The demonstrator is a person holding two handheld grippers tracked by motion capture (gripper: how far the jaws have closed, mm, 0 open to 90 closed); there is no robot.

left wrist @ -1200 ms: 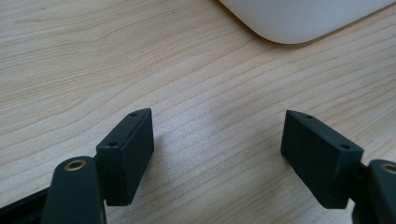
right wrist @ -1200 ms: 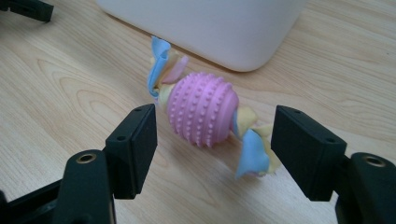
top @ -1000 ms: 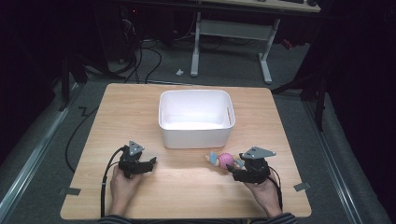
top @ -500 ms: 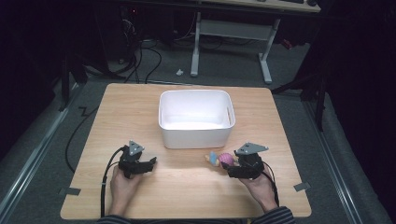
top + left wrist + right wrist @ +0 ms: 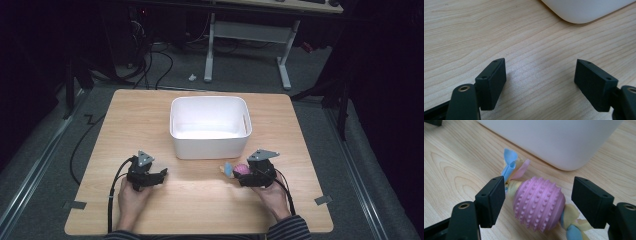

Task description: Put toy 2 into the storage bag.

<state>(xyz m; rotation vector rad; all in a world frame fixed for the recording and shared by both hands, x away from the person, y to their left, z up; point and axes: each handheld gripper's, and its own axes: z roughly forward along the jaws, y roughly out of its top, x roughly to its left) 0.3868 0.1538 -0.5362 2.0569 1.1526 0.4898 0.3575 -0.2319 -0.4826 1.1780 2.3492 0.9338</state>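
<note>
Shifted: right hand-held gripper (image 5: 240, 175) has slid in toward the toy since the earlier frames, its jaws having just been opening; left hand-held gripper (image 5: 162, 174) has kept its place
Left hand-held gripper: released; jaws stand wide over bare light-wood bench (image 5: 200, 200), nothing between them; a rounded corner of the white rectangular plastic tub (image 5: 210, 142) lies ahead of it
Tub: mid-bench, between the two hands and farther from the person
Toy: pink knobbly rubber ball threaded on a blue, yellow and pink braided fabric rope (image 5: 537, 203); lies on the bench just in front of the tub's near right corner
Right hand-held gripper: released; pads straddle the ball, apparently without pressing it
Key relation: toy sits directly ahead of and between the right jaws; its rope axis runs crosswise, from one jaw toward the other, so closing would probably squeeze along the rope rather than across it; right hand far nearer than left
</note>
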